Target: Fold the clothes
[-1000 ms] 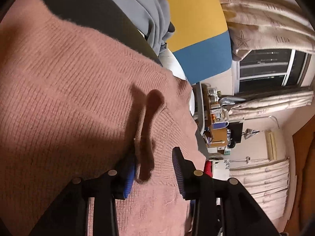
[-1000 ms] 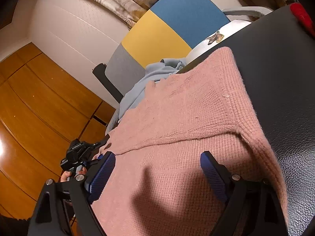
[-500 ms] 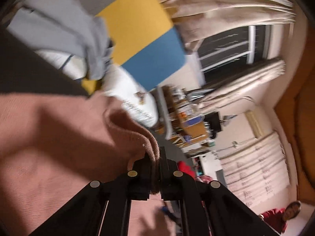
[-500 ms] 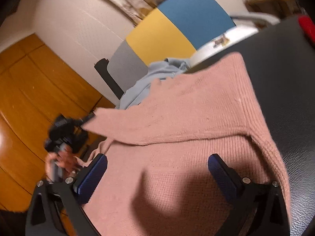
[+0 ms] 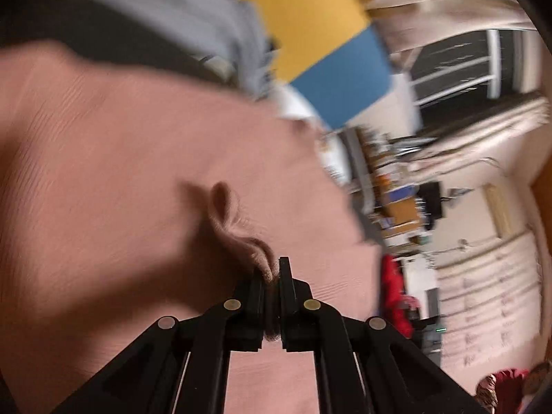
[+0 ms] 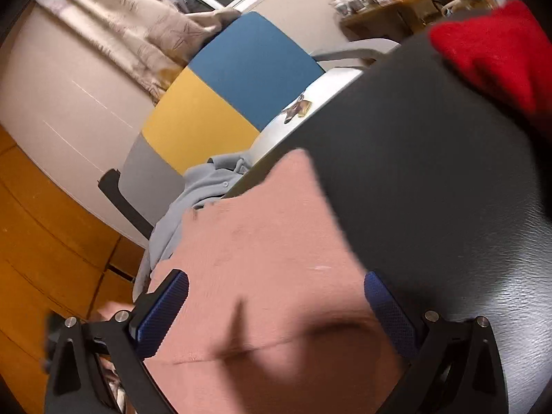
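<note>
The left hand-held gripper (image 5: pixel 272 276) is clamped tight on a pinched ridge of the pink sweater (image 5: pixel 120 172). The fold of knit rises between its two black fingers (image 5: pixel 257 288) and runs away toward 11 o'clock as a raised crease. The rest of the sweater fills the left wrist view from 7 to 12 o'clock, blurred.

In the right wrist view the sweater (image 6: pixel 262 241) lies spread on a black table (image 6: pixel 448 189), filling the lower middle of the frame. One corner of it reaches up toward 12 o'clock, and its right edge runs along the bare black surface. The right hand-held gripper (image 6: pixel 276 314) stands at its widest, its blue pads (image 6: pixel 162 310) at 8 and 4 o'clock, with the sweater lying between and below them. Whether the pads touch the knit cannot be told, since that part is blurred. A dark shadow falls on the sweater between the fingers.

A light blue-grey garment (image 6: pixel 193 200) sits heaped just beyond the sweater's far edge at 10 o'clock, against a chair back (image 6: pixel 220 96) in grey, yellow and blue. A red cloth (image 6: pixel 490 55) lies on the table at 2 o'clock, well apart from the sweater. Beige curtains (image 6: pixel 120 20) hang at 11 o'clock.
</note>
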Demonstrator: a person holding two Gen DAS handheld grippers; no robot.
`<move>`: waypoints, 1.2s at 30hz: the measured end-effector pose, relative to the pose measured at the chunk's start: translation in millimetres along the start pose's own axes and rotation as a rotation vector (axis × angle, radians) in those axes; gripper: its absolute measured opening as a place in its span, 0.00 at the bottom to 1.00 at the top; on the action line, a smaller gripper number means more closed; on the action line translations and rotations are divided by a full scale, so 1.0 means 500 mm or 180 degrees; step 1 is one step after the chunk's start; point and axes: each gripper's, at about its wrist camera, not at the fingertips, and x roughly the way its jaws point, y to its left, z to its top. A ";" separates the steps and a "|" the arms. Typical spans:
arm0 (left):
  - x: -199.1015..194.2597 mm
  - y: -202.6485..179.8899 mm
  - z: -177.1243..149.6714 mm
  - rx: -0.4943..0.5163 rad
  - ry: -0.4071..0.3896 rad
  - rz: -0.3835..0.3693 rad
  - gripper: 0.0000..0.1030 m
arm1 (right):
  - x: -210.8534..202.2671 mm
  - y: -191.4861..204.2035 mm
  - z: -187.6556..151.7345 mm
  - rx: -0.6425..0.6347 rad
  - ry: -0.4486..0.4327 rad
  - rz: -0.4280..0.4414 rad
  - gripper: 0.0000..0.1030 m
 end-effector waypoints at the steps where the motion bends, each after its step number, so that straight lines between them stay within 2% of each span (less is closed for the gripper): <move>1: 0.000 0.022 -0.005 -0.0102 -0.0004 -0.0104 0.04 | -0.004 0.000 0.001 -0.0046 0.0030 -0.0001 1.00; 3: -0.010 0.050 -0.010 -0.0287 -0.0028 -0.0320 0.09 | -0.002 0.004 0.005 -0.0158 0.0168 -0.0182 1.00; 5: -0.026 0.060 -0.002 -0.0352 -0.0100 -0.0414 0.20 | 0.000 0.009 0.014 -0.0240 0.0202 -0.0223 1.00; 6: -0.035 0.061 0.004 -0.0352 -0.0136 -0.0439 0.22 | 0.000 0.015 0.021 -0.0321 0.0191 -0.0266 1.00; 7: -0.043 0.060 0.012 -0.0332 -0.0170 -0.0441 0.26 | 0.001 0.021 0.031 -0.0414 0.0173 -0.0324 1.00; 10: -0.045 0.048 0.038 -0.0248 -0.0206 -0.0358 0.29 | 0.016 0.035 0.069 -0.0661 0.0145 -0.0465 1.00; 13: -0.017 0.028 0.052 -0.0121 -0.0055 -0.0343 0.30 | 0.057 0.056 0.106 -0.0908 0.0213 -0.0671 1.00; 15: 0.005 0.010 0.048 0.0024 0.0095 -0.0257 0.30 | 0.097 0.059 0.129 -0.0942 0.0367 -0.0845 1.00; 16: 0.010 0.004 0.045 0.0087 0.0117 -0.0184 0.25 | 0.114 0.056 0.138 -0.0930 0.0446 -0.0922 1.00; 17: 0.014 -0.004 0.043 0.0159 0.0091 -0.0093 0.15 | 0.132 0.053 0.147 -0.0930 0.0515 -0.0998 1.00; 18: 0.018 -0.012 0.042 0.0230 0.0065 -0.0003 0.10 | 0.148 0.052 0.154 -0.0950 0.0555 -0.1051 1.00; 19: 0.018 -0.022 0.042 0.0291 0.0020 0.0051 0.00 | 0.162 0.052 0.159 -0.1005 0.0592 -0.1100 1.00; 20: 0.011 -0.035 0.046 0.0334 -0.0055 0.0045 0.00 | 0.174 0.057 0.157 -0.1142 0.0633 -0.1140 0.92; 21: 0.005 -0.048 0.049 0.0377 -0.0131 0.0038 0.00 | 0.185 0.064 0.153 -0.1325 0.0687 -0.1176 0.64; 22: -0.002 -0.059 0.055 0.0416 -0.0208 0.0036 0.00 | 0.195 0.072 0.149 -0.1485 0.0754 -0.1202 0.44; 23: -0.008 -0.068 0.065 0.0449 -0.0288 0.0041 0.00 | 0.197 0.080 0.147 -0.1581 0.0784 -0.1207 0.19; 26: -0.023 -0.090 0.092 0.0540 -0.0483 0.0096 0.00 | 0.181 0.101 0.156 -0.1702 0.0606 -0.1196 0.16; 28: -0.012 -0.082 0.099 0.0565 -0.0406 0.0318 0.00 | 0.177 0.092 0.162 -0.1643 0.0554 -0.1253 0.16; 30: -0.009 -0.069 0.091 0.0536 -0.0324 0.0379 0.02 | 0.183 0.074 0.160 -0.1598 0.0570 -0.1331 0.16; 32: -0.009 -0.055 0.076 0.0484 -0.0240 0.0367 0.18 | 0.187 0.062 0.158 -0.1533 0.0546 -0.1321 0.16; 33: -0.010 -0.047 0.069 0.0458 -0.0199 0.0361 0.21 | 0.186 0.057 0.158 -0.1493 0.0532 -0.1312 0.17; 34: -0.013 -0.039 0.060 0.0430 -0.0177 0.0343 0.24 | 0.183 0.051 0.159 -0.1443 0.0524 -0.1298 0.19; 36: -0.026 -0.027 0.048 0.0368 -0.0188 0.0264 0.31 | 0.180 0.040 0.158 -0.1345 0.0525 -0.1267 0.37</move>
